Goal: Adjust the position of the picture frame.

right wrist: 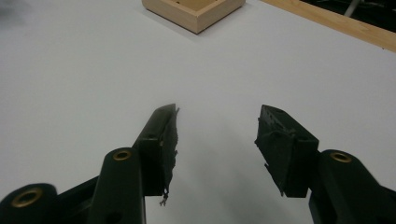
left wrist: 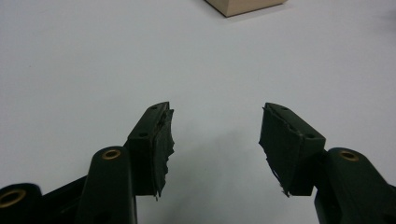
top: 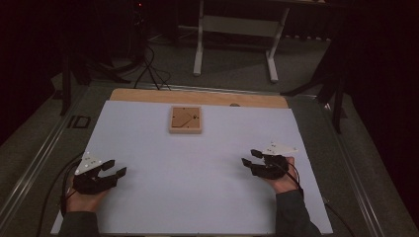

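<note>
A shallow square wooden tray [top: 186, 119] with flat pieces inside sits at the far middle of the white table sheet [top: 197, 168]. My left gripper [top: 114, 168] rests at the near left, jaws wide apart with nothing between them; in its own view the left gripper [left wrist: 215, 140] shows bare sheet in the gap and a corner of the wooden tray [left wrist: 243, 6] far ahead. My right gripper [top: 249, 158] is held at the near right, open and empty. In its own view the right gripper [right wrist: 215, 137] points toward the wooden tray [right wrist: 196, 14].
A wooden board edge [top: 197, 96] runs along the far side of the sheet. Beyond the table stand a white frame [top: 237, 39] and dark stands with cables on the floor. Cables trail from both grippers off the near edge.
</note>
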The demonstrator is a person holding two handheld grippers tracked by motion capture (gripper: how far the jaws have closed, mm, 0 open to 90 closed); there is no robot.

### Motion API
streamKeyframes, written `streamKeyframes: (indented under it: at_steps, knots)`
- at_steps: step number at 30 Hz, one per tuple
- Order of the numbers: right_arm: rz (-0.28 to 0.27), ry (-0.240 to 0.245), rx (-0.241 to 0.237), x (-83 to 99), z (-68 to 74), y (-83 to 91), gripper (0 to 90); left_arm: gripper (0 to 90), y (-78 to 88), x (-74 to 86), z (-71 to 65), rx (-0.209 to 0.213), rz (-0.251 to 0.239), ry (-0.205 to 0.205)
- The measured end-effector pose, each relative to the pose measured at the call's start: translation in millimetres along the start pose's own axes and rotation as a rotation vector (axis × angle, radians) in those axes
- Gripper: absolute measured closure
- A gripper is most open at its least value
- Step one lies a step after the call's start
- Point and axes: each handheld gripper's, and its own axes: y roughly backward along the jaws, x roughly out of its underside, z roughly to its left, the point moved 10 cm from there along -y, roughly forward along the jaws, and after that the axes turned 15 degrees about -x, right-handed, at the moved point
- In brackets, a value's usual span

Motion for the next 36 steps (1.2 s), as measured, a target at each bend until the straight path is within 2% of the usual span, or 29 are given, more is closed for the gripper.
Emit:
streamKeyframes:
  at_steps: [7, 13, 24, 36]
  knots:
    - [-0.011, -0.005, 0.017, -5.8, -3.6, -6.6, 48.3, 43.5, -0.4, 0.1, -0.3, 0.001, 0.001, -0.003]
    - [-0.012, 0.001, 0.006, -9.7, -3.8, -14.6, 48.0, 43.5, -0.8, 0.3, 0.1, 0.0, 0.002, -0.002]
    - [-0.017, -0.018, -0.011, -14.5, -5.6, -26.9, 45.8, 43.5, -1.7, 0.6, 0.5, -0.002, 0.006, -0.006]
    - [0.006, 0.01, -0.018, -25.5, -7.0, -46.0, 45.9, 43.5, -4.0, 1.2, -2.0, -0.001, 0.011, -0.02]
